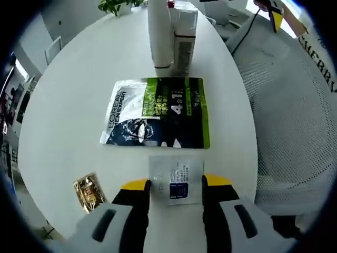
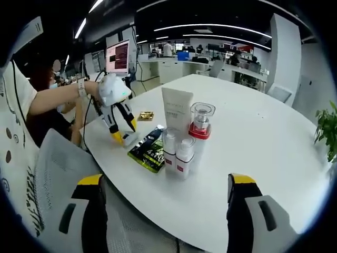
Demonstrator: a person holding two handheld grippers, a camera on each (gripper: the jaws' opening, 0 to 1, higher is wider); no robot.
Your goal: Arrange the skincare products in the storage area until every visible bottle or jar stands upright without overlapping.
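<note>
- Left gripper [image 1: 176, 183]: jaws apart, yellow tips either side of a small white sachet [image 1: 176, 181] lying flat on the round white table [image 1: 63, 116]. Can't tell if the pads touch it. The sachet's long axis runs roughly 12–6 in the left gripper view (blue label patch near its 6 o'clock end).
- At 12 o'clock from the sachet, just beside it: green-and-black sachet pack [image 1: 158, 112], flat, long axis 9–3, print reading sideways.
- Further toward 12 o'clock: white tube [image 1: 159, 32] and small white bottles [image 1: 183, 37], all upright, clustered close together.
- Gold sachet [image 1: 88, 192] lies flat at 9 o'clock of the left jaw, apart from the rest, long axis close to 12–6.
- Right gripper [image 2: 166, 183]: jaws wide apart, gripping nothing, hanging off the table edge above a mesh chair [image 2: 50, 174].
- Right gripper view: the tube, a clear-capped red-collared bottle [image 2: 201, 124] and two small bottles stand upright mid-table (tightly grouped; contact unclear). The green pack lies at 9 o'clock of them, with the left gripper at its far end.
- Potted plant [image 2: 327, 129] sits at 3 o'clock.
</note>
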